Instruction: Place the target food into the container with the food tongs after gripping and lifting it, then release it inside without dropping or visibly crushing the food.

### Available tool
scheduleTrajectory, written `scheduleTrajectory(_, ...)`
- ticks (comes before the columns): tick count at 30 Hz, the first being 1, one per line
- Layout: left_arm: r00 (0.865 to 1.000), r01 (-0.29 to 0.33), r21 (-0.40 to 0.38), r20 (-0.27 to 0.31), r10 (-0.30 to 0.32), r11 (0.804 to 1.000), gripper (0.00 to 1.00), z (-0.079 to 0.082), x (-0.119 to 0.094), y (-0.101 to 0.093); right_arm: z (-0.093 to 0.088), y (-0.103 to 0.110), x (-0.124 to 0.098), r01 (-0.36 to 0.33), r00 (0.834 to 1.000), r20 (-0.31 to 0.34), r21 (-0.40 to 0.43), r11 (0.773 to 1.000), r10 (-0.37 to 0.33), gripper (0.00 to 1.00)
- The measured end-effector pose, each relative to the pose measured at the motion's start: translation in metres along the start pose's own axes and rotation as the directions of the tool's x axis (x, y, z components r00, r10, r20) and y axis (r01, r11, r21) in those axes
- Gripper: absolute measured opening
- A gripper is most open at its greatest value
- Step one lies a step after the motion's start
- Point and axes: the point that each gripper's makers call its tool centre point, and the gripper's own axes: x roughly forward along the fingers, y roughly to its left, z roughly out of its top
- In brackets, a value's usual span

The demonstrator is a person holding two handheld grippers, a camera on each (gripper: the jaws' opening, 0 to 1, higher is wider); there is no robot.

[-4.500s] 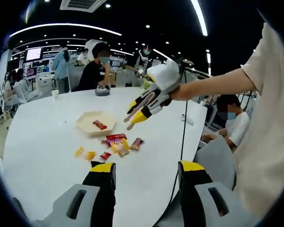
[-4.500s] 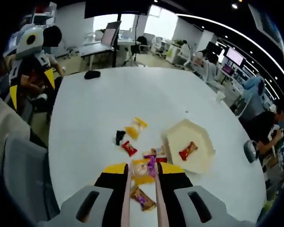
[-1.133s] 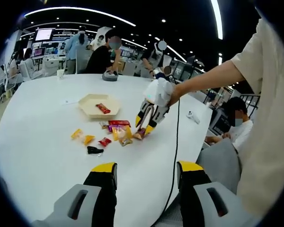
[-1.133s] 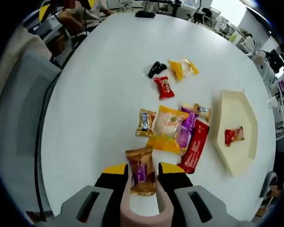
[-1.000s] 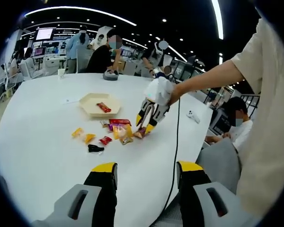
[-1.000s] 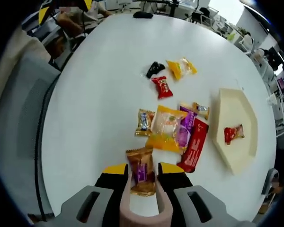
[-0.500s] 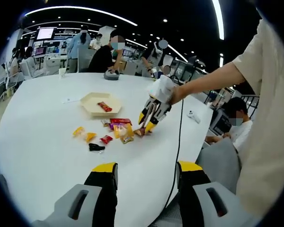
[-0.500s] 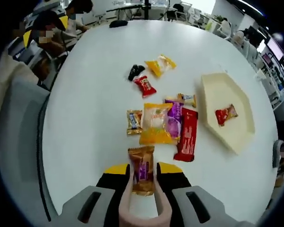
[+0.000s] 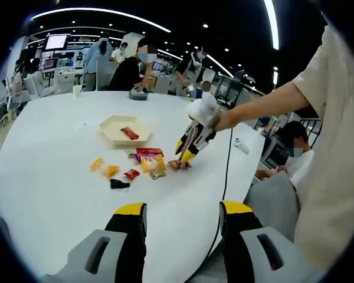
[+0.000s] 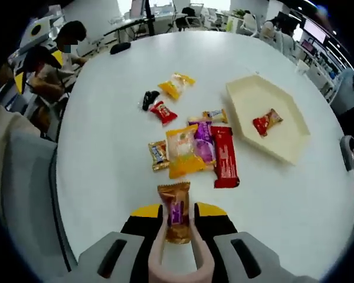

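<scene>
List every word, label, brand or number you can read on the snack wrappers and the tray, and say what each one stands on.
None can be read.
Brown snack packet between the tongs: purple label, print too blurred.
Long red wrapper: no legible print.
Orange packet and purple packet: print too small.
Red packet in the cream tray: unreadable.

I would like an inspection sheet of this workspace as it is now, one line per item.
Surface: white round table.
Job's things: brown snack packet between the tongs; cream hexagonal tray holding one red packet.
Clutter: loose wrapped snacks, among them an orange packet, a red bar, a black piece.
Grippers: right gripper shut on the tongs; left gripper open, holding nothing.
Cables: black cable hanging from the right gripper.
Surroundings: office, seated people, grey chair.
</scene>
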Motion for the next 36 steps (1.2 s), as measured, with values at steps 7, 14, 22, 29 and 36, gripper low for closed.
scheduleTrajectory(7, 1.000, 0.003, 0.003, 0.004, -0.003, 1.000, 0.48, 0.001, 0.000, -0.001, 0.009, -0.005, -0.011, 0.011, 0.997, 0.077, 0.101, 0.995, -0.019, 0.20)
scheduleTrajectory(14, 1.000, 0.010, 0.011, 0.012, -0.010, 1.000, 0.48, 0.005, 0.000, -0.002, 0.020, -0.013, -0.026, 0.020, 0.988, 0.149, 0.194, 0.981, -0.050, 0.20)
scheduleTrajectory(22, 1.000, 0.019, 0.023, 0.018, -0.019, 1.000, 0.48, 0.007, -0.001, -0.006, 0.036, -0.021, -0.040, 0.015, 0.974, 0.216, 0.270, 0.963, -0.076, 0.20)
scheduleTrajectory(29, 0.999, 0.021, 0.031, 0.023, -0.022, 0.999, 0.48, 0.009, -0.004, -0.007, 0.051, -0.029, -0.052, 0.016, 0.962, 0.255, 0.300, 0.954, -0.097, 0.19)
scheduleTrajectory(36, 1.000, 0.017, 0.035, 0.026, -0.017, 0.999, 0.48, 0.007, -0.009, -0.007, 0.049, -0.024, -0.046, 0.040, 0.967, 0.234, 0.269, 0.962, -0.106, 0.19)
